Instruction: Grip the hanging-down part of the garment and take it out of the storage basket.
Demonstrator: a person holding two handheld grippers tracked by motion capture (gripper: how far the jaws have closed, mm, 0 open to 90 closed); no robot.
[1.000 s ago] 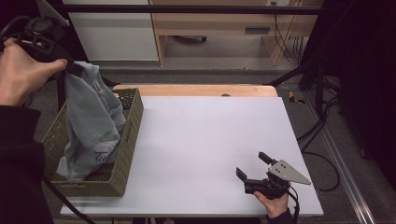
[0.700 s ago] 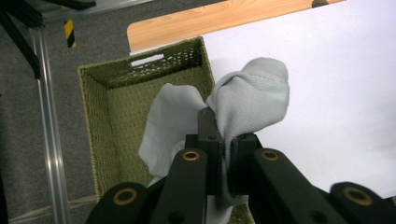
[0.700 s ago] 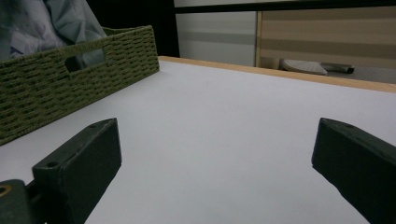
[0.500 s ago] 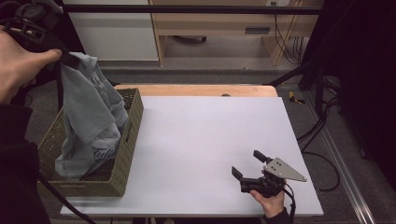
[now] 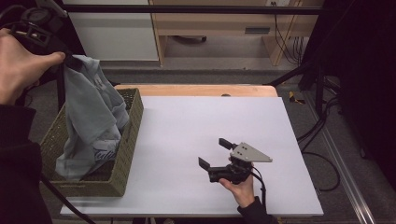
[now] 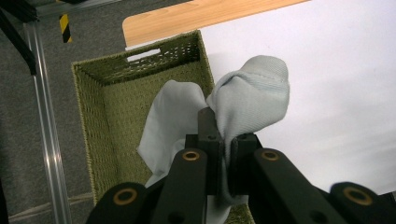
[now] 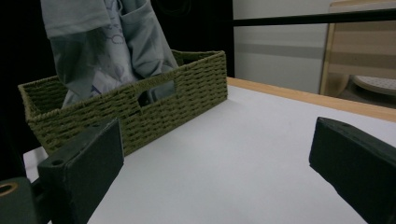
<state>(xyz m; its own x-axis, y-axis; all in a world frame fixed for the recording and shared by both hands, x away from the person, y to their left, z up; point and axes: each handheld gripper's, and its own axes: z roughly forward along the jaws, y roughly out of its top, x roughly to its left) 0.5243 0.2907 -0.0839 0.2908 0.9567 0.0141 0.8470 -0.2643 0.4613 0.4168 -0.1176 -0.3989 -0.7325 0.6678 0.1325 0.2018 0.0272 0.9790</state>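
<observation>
**Garment Lift from Basket: Partly Complete**

**Status.** The left gripper (image 6: 223, 156) is clamped on a fold of the pale blue garment (image 5: 93, 121), with cloth bunched up between and above its jaws. In the high view the gripper is held high over the far left corner of the basket (image 5: 128, 140). The garment hangs down from it in a long drape. Its upper part is clear of the rim; its lower end lies inside the basket, on the floor near the front wall. Judged from this, the grasp is made and the lift is under way, but the extraction is not finished.

**Remaining.** Raise the garment until its hem clears the basket wall, then carry it right and set it down on the table (image 5: 210, 121).

**Right gripper.** The right gripper (image 5: 215, 154) rests low on the table near the front edge, jaws wide apart and holding nothing. It faces the basket and stands well apart from it.

**Edges and clearance.**
- The basket sits at the left edge of the table; its right wall lies between the garment and the open surface.
- The white surface right of the basket is bare, with ample room for laying cloth out.
- A dark upright post stands just beside the raised garment on the left.
- A trailing hem may catch on the woven rim.
</observation>
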